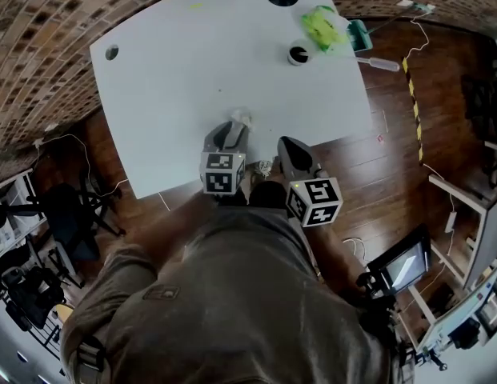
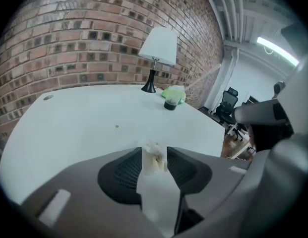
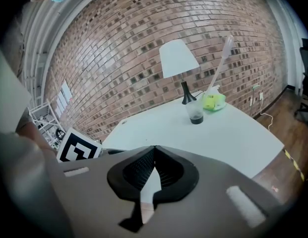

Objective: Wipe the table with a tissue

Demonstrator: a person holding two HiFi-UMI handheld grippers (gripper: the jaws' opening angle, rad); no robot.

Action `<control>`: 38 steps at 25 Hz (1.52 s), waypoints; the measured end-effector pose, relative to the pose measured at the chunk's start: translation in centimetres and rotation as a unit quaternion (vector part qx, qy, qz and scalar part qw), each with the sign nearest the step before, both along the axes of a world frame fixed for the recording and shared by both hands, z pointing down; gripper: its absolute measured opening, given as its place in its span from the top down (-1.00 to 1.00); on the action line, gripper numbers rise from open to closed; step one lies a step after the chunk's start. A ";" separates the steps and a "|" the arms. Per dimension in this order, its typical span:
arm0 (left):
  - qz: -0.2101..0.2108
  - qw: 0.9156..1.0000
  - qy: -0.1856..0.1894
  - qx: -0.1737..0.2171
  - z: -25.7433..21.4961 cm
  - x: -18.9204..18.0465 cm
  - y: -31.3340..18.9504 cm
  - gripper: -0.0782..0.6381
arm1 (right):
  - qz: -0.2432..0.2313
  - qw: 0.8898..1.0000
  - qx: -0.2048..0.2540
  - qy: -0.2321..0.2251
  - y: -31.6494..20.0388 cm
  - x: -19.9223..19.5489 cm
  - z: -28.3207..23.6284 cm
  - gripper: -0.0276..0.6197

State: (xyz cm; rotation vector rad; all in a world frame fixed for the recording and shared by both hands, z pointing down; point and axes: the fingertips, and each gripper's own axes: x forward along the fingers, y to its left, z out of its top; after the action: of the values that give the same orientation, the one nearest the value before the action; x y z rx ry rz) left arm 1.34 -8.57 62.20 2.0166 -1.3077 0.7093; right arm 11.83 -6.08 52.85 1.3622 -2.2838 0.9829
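The right gripper (image 3: 154,148) is pressed together, empty. The left gripper (image 2: 154,151) pinches the stained tissue (image 2: 154,167) just above the table (image 2: 79,128). Best hold that pinch firm, press the tissue flat, and sweep towards the speck (image 2: 117,127), stopping short of the cup (image 2: 170,104).

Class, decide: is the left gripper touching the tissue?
Touching. The left gripper view shows the tissue standing between the jaws of the left gripper. It fills the gap, and both jaws lie against its sides.
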 end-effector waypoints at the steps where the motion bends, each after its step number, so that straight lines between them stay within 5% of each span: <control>1: 0.003 1.000 -0.006 -0.002 0.3 0.2 -0.2 0.33 | 0.000 1.000 -0.001 0.000 -0.1 0.1 0.1 0.88; 6: 0.005 0.999 -0.030 -0.025 1.6 1.1 -0.6 0.39 | -0.005 1.000 -0.012 0.001 -0.4 0.4 0.8 0.88; 11: 0.005 0.999 -0.022 -0.030 2.0 1.8 -0.6 0.67 | -0.015 1.000 -0.016 0.000 -0.9 0.2 1.3 0.88; 15: -0.008 1.000 -0.011 -0.028 1.7 1.2 -0.8 0.71 | -0.026 1.000 -0.015 -0.003 -1.4 -0.5 1.4 0.88; 26: -0.066 0.998 -0.007 0.012 -0.9 -5.2 -3.2 0.72 | -0.049 0.999 0.020 0.000 -3.7 -3.7 -0.6 0.88; 38: -0.063 0.998 0.006 0.031 -1.7 -11.2 -4.8 0.72 | -0.015 0.999 0.031 0.025 -4.3 -7.1 -1.7 0.88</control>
State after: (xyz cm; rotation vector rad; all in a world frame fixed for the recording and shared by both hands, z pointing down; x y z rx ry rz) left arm -9.88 -13.35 60.50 1.9623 -1.4522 0.6048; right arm 4.74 -10.35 51.18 1.3566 -2.3083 0.8664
